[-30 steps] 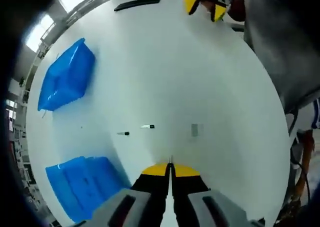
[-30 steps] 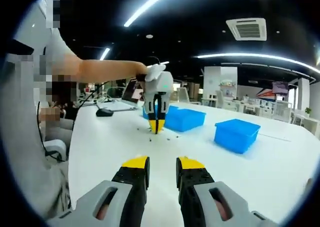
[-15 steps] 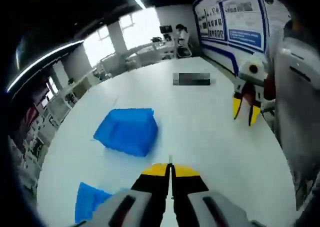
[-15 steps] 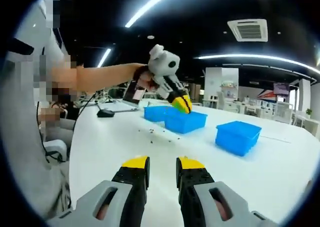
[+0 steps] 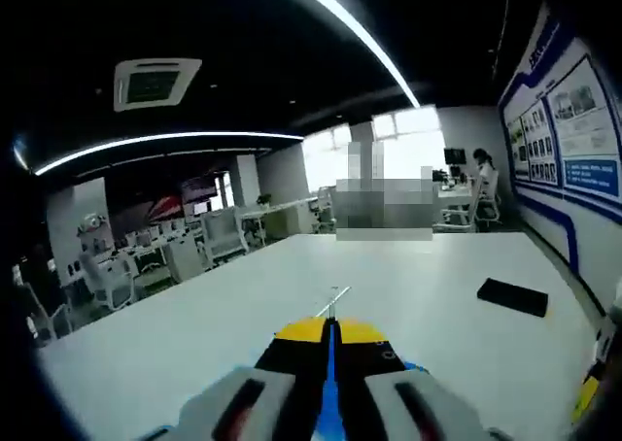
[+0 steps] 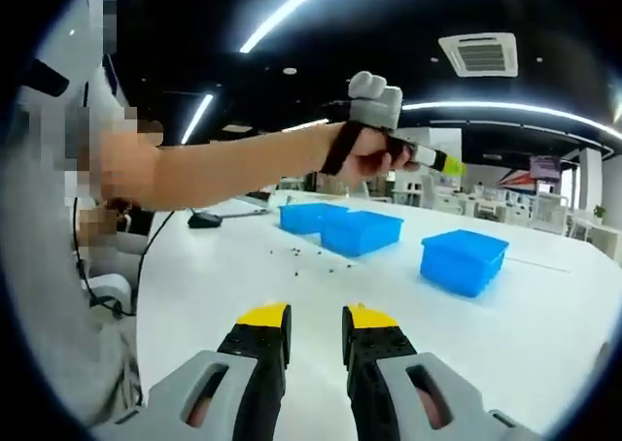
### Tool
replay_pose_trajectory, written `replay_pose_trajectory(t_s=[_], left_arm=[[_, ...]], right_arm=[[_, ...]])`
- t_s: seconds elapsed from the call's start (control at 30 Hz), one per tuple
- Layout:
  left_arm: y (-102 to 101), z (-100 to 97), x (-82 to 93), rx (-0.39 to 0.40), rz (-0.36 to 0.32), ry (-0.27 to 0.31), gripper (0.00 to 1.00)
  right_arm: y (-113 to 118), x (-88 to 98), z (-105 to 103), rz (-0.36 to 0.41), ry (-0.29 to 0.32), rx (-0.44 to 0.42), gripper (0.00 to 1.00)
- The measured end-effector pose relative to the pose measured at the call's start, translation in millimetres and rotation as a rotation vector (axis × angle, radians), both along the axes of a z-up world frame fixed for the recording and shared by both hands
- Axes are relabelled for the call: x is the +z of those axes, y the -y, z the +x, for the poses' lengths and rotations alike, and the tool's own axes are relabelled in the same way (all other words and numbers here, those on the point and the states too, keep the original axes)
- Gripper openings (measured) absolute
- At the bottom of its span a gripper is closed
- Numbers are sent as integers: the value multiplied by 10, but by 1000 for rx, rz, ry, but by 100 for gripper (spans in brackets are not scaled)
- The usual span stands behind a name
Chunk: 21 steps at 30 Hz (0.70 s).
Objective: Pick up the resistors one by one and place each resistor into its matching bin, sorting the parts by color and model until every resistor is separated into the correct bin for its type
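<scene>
Left gripper view: resistor [image 5: 335, 299] pinched at left hand-held gripper [image 5: 330, 326] tips.

In your right gripper view, three blue plastic bins [image 6: 362, 232] sit in a row on the white table [image 6: 544, 315]; small scattered resistors [image 6: 309, 254] lie before them.
</scene>
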<state>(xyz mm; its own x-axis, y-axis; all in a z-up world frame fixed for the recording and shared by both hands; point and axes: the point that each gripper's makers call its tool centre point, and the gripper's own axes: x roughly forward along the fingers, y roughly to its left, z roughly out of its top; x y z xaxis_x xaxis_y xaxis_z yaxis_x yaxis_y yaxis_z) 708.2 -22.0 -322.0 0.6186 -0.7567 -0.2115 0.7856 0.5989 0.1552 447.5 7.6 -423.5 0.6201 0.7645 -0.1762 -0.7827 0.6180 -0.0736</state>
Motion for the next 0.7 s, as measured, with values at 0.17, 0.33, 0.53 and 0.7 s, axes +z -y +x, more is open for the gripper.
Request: replay_pose_trajectory(t_s=[0.17, 0.33, 0.53, 0.7], left_arm=[[175, -15, -241, -24, 20, -52, 5], [209, -9, -395, -46, 6, -122, 5], [140, -36, -639, -13, 37, -225, 18], [115, -81, -615, -26, 38, -216, 18]], right_arm=[[61, 1, 22, 2, -2, -14, 23], [142, -5, 60, -3, -4, -25, 23], [154, -9, 87, -6, -4, -25, 23], [137, -16, 93, -5, -10, -23, 23]])
